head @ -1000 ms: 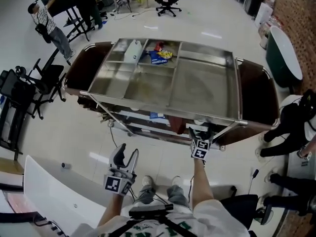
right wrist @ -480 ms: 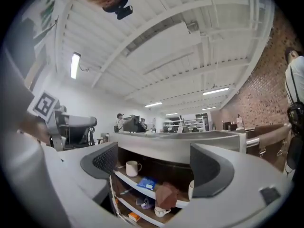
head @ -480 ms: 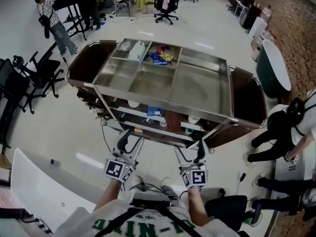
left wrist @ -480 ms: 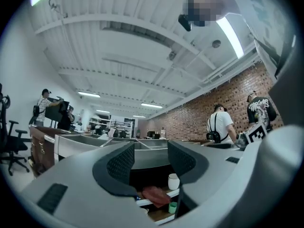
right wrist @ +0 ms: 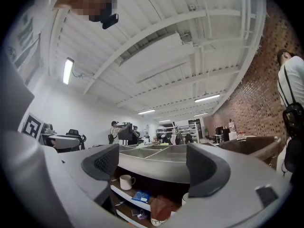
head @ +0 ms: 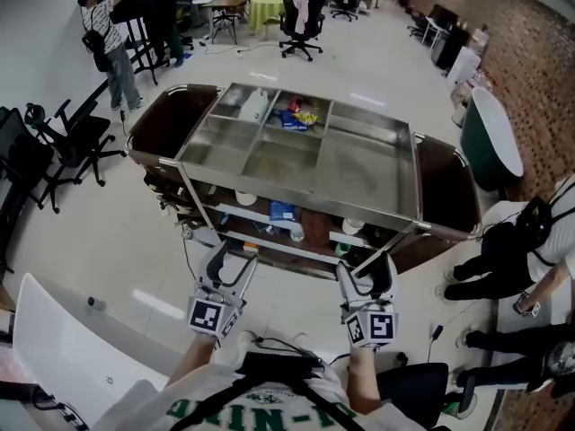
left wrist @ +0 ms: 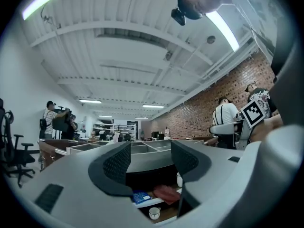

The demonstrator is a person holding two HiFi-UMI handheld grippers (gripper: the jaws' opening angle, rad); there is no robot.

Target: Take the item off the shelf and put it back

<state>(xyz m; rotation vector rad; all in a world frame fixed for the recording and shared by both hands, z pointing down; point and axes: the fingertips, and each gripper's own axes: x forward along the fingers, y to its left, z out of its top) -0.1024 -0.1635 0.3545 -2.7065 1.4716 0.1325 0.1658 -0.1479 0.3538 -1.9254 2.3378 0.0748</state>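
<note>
Steel cart [head: 359, 164], snack packets [head: 295, 116] in rear compartment [head: 315, 127]

The cart's top tray [head: 359, 164] is silvery steel between dark brown end panels [head: 166, 124], with a blue packet [head: 282, 212], a reddish-brown bundle [head: 314, 227] and a white cup [right wrist: 126, 181] on the pale shelf [head: 260, 216] beneath that top, and blue-and-yellow packets [head: 295, 115] in its far compartment.

White T-shirt [head: 153, 407] with green lettering, black chest harness [head: 269, 366], grey left tongs [head: 232, 263] and right tongs [head: 367, 272] with marker cubes
</note>
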